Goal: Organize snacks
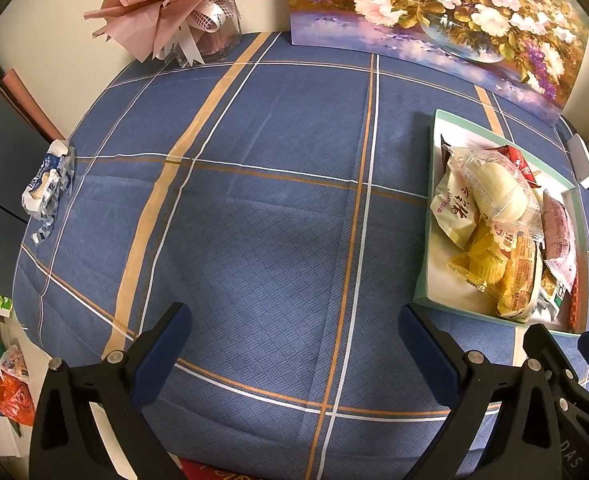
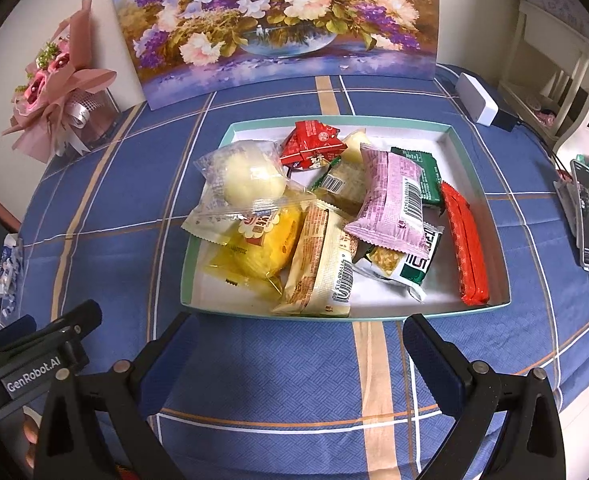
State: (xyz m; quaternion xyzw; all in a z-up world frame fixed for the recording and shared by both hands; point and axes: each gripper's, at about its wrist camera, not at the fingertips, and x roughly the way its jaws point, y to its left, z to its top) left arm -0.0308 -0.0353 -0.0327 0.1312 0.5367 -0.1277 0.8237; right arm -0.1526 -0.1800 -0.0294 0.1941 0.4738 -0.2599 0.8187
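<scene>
A shallow teal-rimmed box (image 2: 478, 196) on the blue plaid tablecloth holds several wrapped snacks: a clear-wrapped white bun (image 2: 250, 178), a yellow cake pack (image 2: 262, 252), a cream pack (image 2: 322, 264), a pink pack (image 2: 390, 200), a red bar (image 2: 466, 248) and a red pouch (image 2: 310, 144). The box also shows at the right in the left wrist view (image 1: 426, 240). My right gripper (image 2: 298, 344) is open and empty, just in front of the box. My left gripper (image 1: 294, 332) is open and empty over bare cloth, left of the box. A blue-white wrapper (image 1: 48, 180) lies at the table's left edge.
A flower painting (image 2: 278, 20) leans against the wall at the back. A pink bouquet (image 2: 58, 84) stands at the back left. A white device (image 2: 476, 98) lies at the back right. A phone (image 2: 586, 216) and small items lie at the right edge.
</scene>
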